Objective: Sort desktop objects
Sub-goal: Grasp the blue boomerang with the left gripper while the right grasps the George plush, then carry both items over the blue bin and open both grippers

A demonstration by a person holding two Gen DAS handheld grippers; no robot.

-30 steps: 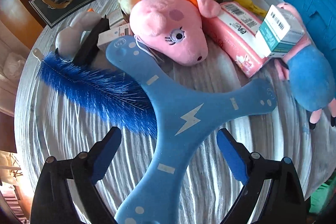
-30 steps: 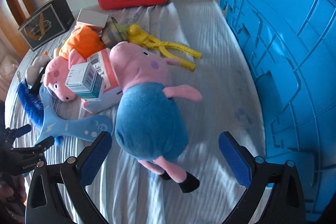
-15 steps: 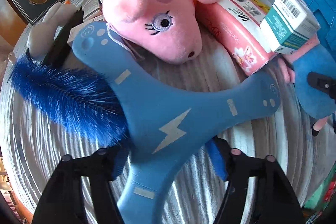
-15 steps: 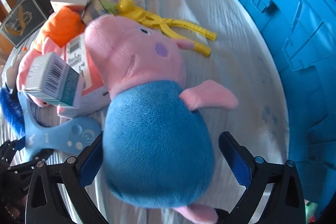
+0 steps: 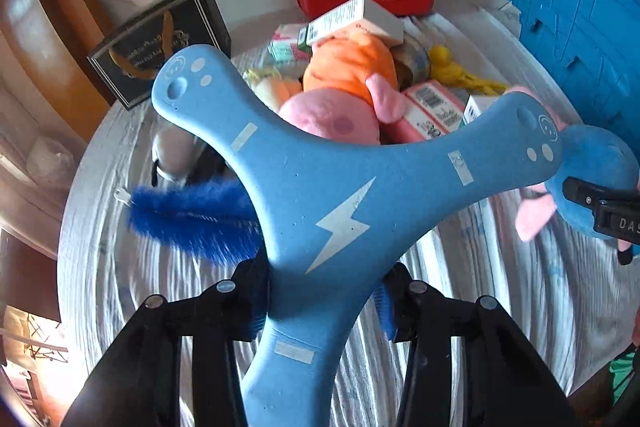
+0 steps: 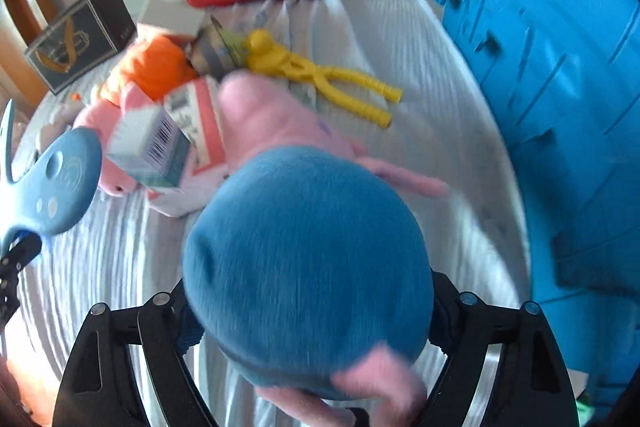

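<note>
The left gripper (image 5: 324, 303) is closed tight on the lower arm of a three-armed pale blue foam boomerang (image 5: 340, 195), which is raised off the striped white cloth on the bench (image 5: 100, 267). At three o'clock, the right gripper (image 6: 308, 323) squeezes the blue body of a pink pig plush (image 6: 304, 259). It looks lifted, though the blur leaves me unsure. A blue plastic crate (image 6: 560, 67) stands just beside it, at two o'clock.

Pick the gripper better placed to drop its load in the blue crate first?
Right. The right gripper is shut on the blue-bodied pig plush, beside the blue crate. The left gripper, holding the blue boomerang, sits farther away.
</note>
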